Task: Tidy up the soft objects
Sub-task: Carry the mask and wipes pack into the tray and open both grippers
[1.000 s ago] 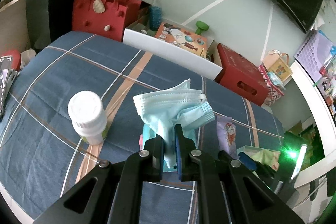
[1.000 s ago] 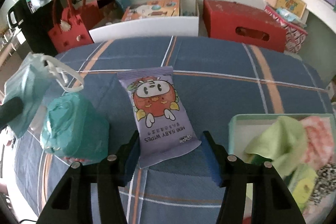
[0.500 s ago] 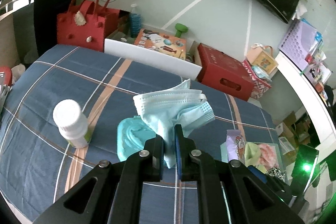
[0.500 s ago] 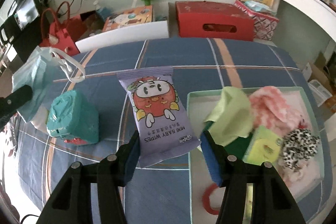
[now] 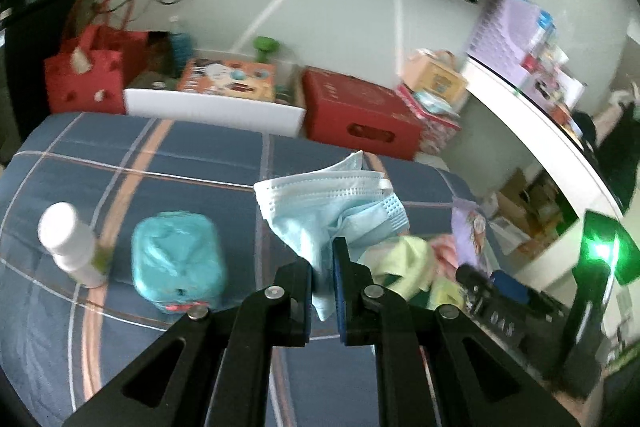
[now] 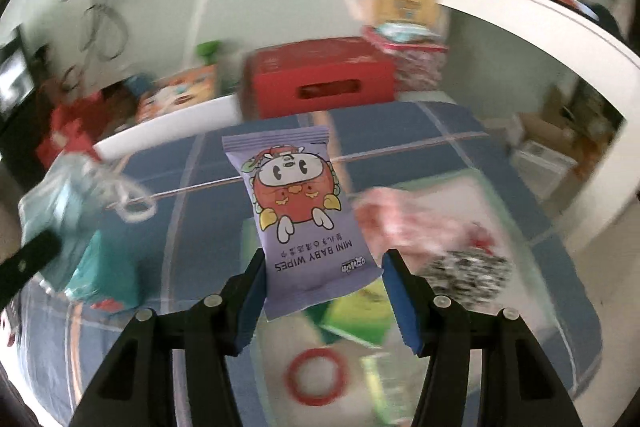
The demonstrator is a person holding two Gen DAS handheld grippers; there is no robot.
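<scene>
My left gripper [image 5: 322,255] is shut on a crumpled light-blue face mask [image 5: 320,199] and holds it above the blue plaid bedspread [image 5: 120,163]. My right gripper [image 6: 324,267] is shut on a purple pack of mini baby wipes [image 6: 296,195]. That pack hangs over a pale green tray [image 6: 432,181]. In the tray lie a pink cloth [image 6: 396,215], a black-and-white scrunchie [image 6: 468,275], a green item [image 6: 356,311] and a red ring [image 6: 316,377]. The mask [image 6: 52,203] also shows at the left of the right wrist view.
A teal soft pack [image 5: 178,259] and a white bottle [image 5: 68,243] stand on the bedspread to the left. Behind the bed are a white box [image 5: 216,111], a red box [image 5: 356,111] and a red bag [image 5: 88,83]. A white curved desk edge [image 5: 532,123] runs along the right.
Both grippers have swung to the right and risen a little, each keeping its load. The tray has come under the wipes pack; bottle and teal pack have slid left in view.
</scene>
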